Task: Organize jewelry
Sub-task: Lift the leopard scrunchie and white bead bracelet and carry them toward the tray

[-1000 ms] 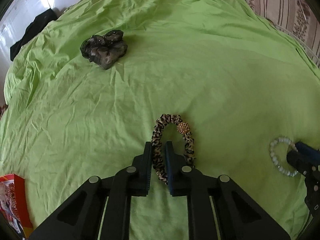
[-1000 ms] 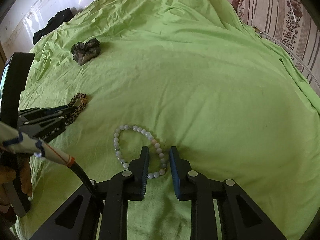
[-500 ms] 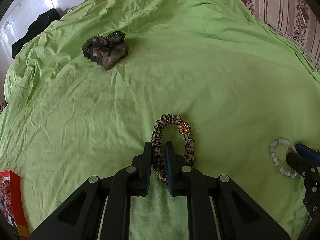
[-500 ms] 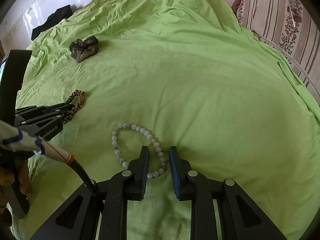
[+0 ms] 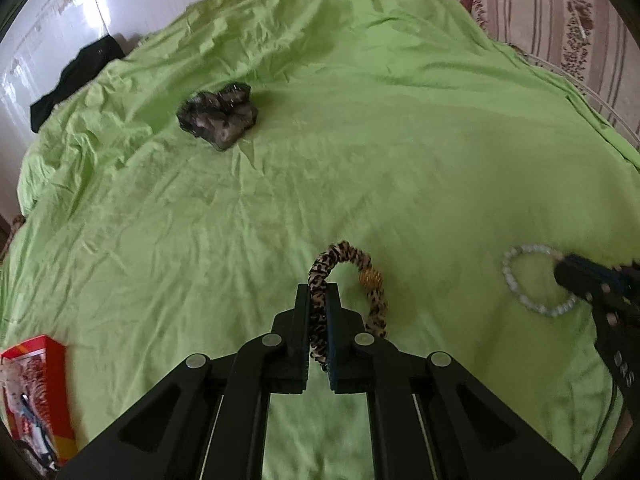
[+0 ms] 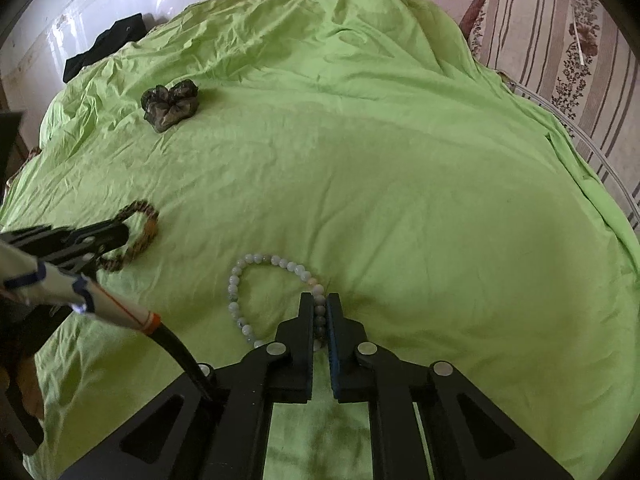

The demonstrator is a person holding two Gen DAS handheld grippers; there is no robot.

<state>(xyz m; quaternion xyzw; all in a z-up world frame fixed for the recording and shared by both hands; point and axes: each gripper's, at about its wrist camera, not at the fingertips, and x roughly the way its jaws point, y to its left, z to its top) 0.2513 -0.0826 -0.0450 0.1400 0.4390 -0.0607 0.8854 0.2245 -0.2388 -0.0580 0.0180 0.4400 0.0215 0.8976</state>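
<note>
Black hand-held gripper (image 5: 319, 300), silver screws, blue pads

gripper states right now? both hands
Left gripper: shut on the leopard-print scrunchie, jaws just closed tighter.
Right gripper: shut on the pale bead bracelet, jaws just closed on it.

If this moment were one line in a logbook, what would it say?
left gripper: shut on leopard hair tie | right gripper: shut on bead bracelet | dark scrunchie: untouched on green sheet

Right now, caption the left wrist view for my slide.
Left hand-held gripper clamps leopard-print scrunchie above green bedsheet.
</note>
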